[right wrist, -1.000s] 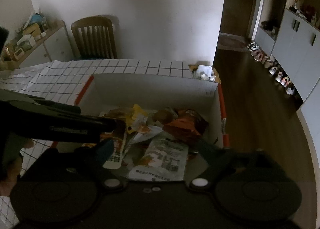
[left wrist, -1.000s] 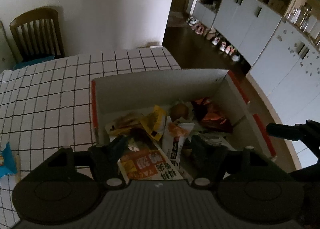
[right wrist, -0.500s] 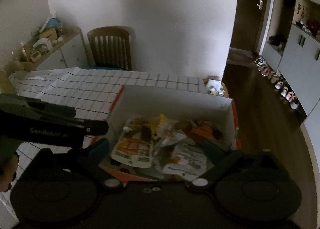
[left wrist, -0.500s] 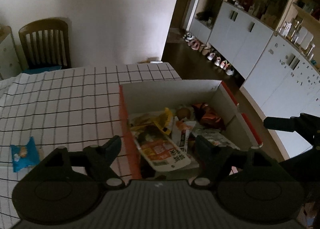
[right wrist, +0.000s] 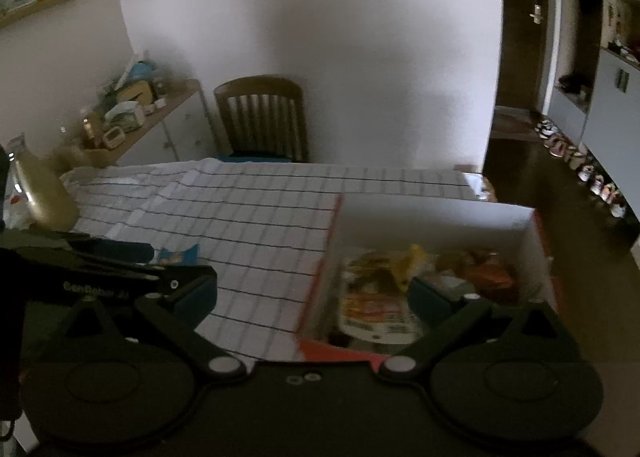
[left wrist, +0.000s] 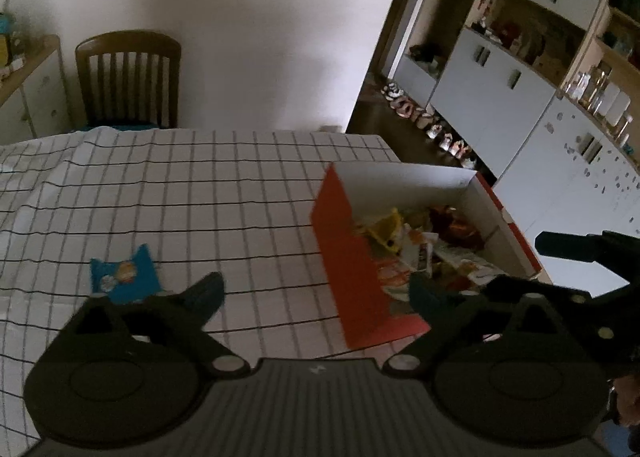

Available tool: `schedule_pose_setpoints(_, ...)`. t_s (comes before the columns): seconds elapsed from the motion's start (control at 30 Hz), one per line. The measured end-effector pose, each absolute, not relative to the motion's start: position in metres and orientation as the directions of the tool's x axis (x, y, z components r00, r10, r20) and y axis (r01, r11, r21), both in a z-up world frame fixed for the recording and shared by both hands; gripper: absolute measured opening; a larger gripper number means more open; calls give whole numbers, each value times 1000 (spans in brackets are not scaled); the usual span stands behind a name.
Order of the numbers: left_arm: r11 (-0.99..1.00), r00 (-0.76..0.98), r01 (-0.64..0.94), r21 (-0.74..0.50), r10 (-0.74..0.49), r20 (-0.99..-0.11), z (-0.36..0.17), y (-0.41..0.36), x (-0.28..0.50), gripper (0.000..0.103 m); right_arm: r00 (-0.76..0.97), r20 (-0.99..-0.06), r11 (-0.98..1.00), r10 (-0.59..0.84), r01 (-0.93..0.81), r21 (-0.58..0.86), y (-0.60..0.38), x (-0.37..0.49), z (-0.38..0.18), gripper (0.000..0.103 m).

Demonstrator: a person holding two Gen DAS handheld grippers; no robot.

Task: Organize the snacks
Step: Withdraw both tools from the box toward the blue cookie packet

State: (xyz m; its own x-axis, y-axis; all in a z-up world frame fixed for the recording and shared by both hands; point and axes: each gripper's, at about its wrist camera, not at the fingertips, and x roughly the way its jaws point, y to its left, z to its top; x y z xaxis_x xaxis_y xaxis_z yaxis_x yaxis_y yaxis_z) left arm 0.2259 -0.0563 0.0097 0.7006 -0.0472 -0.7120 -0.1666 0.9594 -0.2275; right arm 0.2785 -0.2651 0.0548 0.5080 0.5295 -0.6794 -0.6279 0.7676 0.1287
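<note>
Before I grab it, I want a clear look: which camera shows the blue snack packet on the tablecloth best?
The left wrist view: the blue snack packet lies almost unobstructed. In the right wrist view the packet is mostly hidden behind the left hand-held gripper.

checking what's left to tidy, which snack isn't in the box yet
The blue packet: it lies alone on the checked tablecloth, left of the box. All the other snacks are piled inside the box.

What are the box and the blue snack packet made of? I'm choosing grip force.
Box: looks like thin cardboard, matte red outside, white inside, with stiff straight walls. Blue snack packet: probably soft plastic film, with a printed face and notched edge; blur leaves this uncertain.
</note>
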Motion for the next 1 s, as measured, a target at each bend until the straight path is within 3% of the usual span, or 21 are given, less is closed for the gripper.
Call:
schedule_pose_setpoints(0.33, 961, 727, -183, -210, -12, -686, 0, 18, 190, 103, 495, -686, 752, 533, -649, 116, -203, 250, 42, 102)
schedule_pose_setpoints(1.0, 952, 657, -229, -204, -3, -754, -82, 126, 186, 103, 444, -780, 792, 441, -602, 105, -102, 262, -19, 96)
